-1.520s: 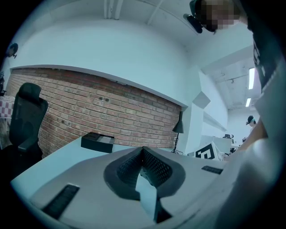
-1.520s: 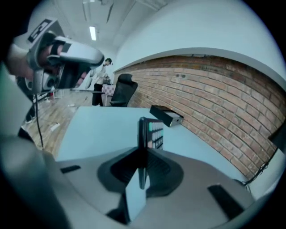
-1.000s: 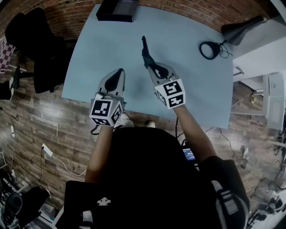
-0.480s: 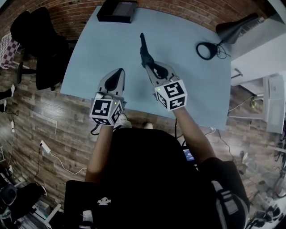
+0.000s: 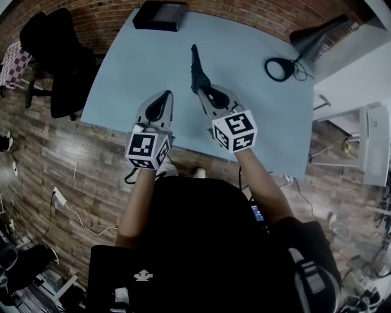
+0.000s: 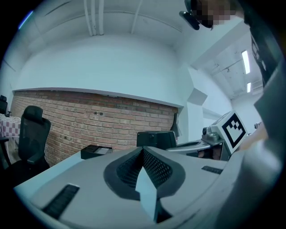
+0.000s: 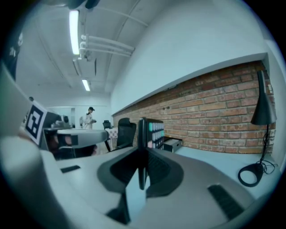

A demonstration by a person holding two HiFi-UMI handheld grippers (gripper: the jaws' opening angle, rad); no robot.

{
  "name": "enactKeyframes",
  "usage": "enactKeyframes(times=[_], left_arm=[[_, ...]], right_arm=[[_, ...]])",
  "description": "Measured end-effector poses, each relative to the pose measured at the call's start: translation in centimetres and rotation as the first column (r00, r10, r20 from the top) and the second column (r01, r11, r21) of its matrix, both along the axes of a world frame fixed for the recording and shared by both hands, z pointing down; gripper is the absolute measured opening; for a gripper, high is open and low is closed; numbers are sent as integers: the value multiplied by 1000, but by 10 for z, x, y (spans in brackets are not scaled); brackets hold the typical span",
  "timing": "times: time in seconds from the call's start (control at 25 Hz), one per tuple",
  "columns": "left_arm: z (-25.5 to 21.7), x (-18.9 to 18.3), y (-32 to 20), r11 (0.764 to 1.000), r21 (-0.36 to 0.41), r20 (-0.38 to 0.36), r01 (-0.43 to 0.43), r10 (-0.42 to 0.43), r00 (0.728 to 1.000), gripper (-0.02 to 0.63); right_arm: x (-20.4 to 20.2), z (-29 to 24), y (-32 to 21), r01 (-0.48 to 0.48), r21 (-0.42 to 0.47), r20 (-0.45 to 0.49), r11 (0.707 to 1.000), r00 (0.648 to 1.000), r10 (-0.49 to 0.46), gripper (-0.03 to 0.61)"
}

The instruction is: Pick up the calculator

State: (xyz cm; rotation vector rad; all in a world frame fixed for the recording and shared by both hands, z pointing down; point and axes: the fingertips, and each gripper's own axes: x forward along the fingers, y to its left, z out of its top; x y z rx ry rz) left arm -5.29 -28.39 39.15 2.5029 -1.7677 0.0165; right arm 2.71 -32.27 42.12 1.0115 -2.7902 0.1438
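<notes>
Pale blue counter (image 5: 256, 110), red-brown brick wall (image 7: 214, 112), brown plank floor (image 5: 55, 159), black chair (image 5: 55, 67). The black calculator (image 7: 153, 132) has teal and pale keys. The grey left gripper (image 6: 144, 152) and right gripper (image 7: 142, 161) bear black-and-white square markers (image 5: 146, 150).

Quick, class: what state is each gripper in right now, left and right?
Left gripper: closed, nothing between its jaws.
Right gripper: closed on the thin dark calculator with pale keys, held upright on its edge.

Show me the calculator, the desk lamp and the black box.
calculator (image 7: 154, 132), right gripper view, on its keypad face.
desk lamp (image 5: 313, 39), head view, on its shade.
black box (image 5: 160, 16), head view, on its top.
</notes>
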Motion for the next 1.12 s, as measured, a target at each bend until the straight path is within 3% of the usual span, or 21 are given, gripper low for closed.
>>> enactKeyframes(times=[0.36, 0.6, 1.12], left_arm=[[-2, 15, 21, 999, 8, 14, 46, -46, 999, 3], [-7, 9, 32, 996, 16, 9, 90, -91, 996, 3], [-13, 4, 43, 995, 25, 4, 102, -102, 995, 3]], right_arm=[[8, -7, 22, 66, 51, -9, 997, 998, -65, 49], [7, -10, 31, 81, 37, 21, 996, 996, -82, 49], [6, -19, 35, 62, 30, 57, 998, 996, -64, 49]])
